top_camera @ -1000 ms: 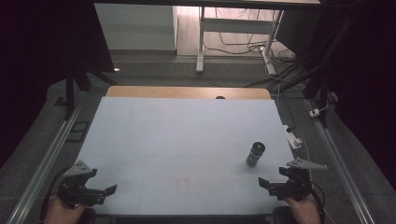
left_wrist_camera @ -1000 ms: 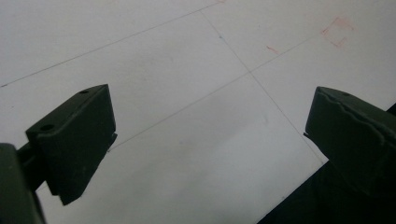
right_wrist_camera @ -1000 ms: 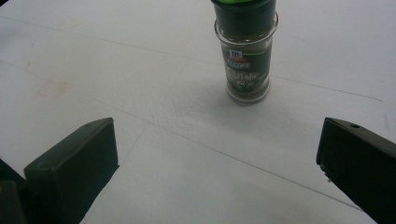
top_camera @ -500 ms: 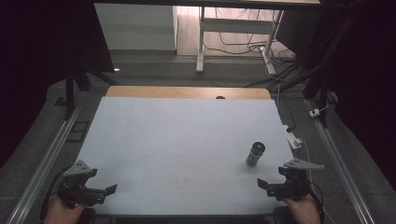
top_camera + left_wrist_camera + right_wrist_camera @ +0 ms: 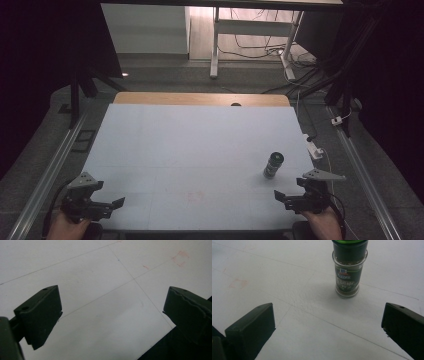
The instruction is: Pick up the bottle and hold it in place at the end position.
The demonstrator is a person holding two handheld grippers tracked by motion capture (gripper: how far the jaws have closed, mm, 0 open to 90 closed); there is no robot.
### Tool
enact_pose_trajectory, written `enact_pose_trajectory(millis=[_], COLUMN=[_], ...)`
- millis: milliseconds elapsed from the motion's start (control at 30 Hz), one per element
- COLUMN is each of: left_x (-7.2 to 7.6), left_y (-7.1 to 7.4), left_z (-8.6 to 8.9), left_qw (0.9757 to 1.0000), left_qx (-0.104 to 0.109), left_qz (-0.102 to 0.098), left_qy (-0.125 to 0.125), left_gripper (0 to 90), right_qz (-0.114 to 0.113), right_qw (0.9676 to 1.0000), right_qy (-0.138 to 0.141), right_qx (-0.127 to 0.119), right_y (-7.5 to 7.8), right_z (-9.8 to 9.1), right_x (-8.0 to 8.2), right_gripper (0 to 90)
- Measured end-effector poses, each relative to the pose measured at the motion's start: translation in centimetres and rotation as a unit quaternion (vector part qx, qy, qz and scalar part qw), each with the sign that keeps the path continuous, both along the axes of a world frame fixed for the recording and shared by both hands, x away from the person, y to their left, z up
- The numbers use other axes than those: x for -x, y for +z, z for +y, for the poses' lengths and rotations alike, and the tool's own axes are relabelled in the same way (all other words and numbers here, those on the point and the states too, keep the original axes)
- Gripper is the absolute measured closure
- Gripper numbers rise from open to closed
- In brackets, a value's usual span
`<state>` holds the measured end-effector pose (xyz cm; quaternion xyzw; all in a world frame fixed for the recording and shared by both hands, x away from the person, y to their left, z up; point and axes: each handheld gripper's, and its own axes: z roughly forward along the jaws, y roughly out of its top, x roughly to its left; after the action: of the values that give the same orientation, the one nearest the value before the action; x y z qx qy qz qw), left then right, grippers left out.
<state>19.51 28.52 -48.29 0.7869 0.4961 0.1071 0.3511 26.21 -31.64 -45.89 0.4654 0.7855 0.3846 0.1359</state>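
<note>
Both our grippers sit wide open at the near edge of the table, with the spice jar standing just ahead of the right one.

Nearest us, the left gripper (image 5: 107, 206) rests at the near left corner, jaws spread wide over bare white table (image 5: 190, 145) with only thin lines and a faint red mark (image 5: 180, 258) ahead of it. At the near right, the right gripper (image 5: 286, 198) is spread just as wide and holds nothing. A little beyond it the jar (image 5: 349, 267) stands upright with its green cap on, near the table's right edge, and nothing lies between it and our jaws. Off that edge a white plug (image 5: 314, 149) lies on the floor. Farther back we see the table's wooden strip (image 5: 200, 98), then a desk frame (image 5: 250, 30) and loose cables.
</note>
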Motion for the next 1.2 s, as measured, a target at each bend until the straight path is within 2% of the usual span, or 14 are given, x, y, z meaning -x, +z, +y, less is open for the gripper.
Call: enact_pose_trajectory(millis=[433, 767, 867, 1033, 1200], left_x=[-0.1, -0.1, -0.1, -0.1, -0.2], left_y=[0.0, 0.0, 0.0, 0.0, 0.0], left_z=[0.1, 0.2, 0.2, 0.2, 0.2], left_qw=[1.0, 0.9999, 0.9999, 1.0, 1.0], left_qx=[0.007, 0.01, 0.01, 0.009, 0.008], left_qz=[0.001, 0.002, 0.003, 0.004, 0.005], left_qy=[0.002, 0.003, 0.002, 0.001, 0.002], left_gripper=[2.8, 2.8, 2.8, 2.8, 2.8], right_qz=[-0.019, -0.028, -0.022, -0.015, -0.025], right_qw=[0.9997, 0.9995, 0.9995, 0.9998, 0.9995], right_qy=[0.007, 0.018, 0.018, 0.014, 0.019], right_qx=[0.011, -0.003, -0.013, -0.008, 0.0], right_y=[0.2, -0.2, -0.4, -0.9, -1.3], right_z=[0.4, 0.8, 0.6, 0.8, 0.9], right_x=[-0.8, -1.8, -2.3, -3.3, -4.5], right_gripper=[0.0, 0.0, 0.0, 0.0, 0.0])
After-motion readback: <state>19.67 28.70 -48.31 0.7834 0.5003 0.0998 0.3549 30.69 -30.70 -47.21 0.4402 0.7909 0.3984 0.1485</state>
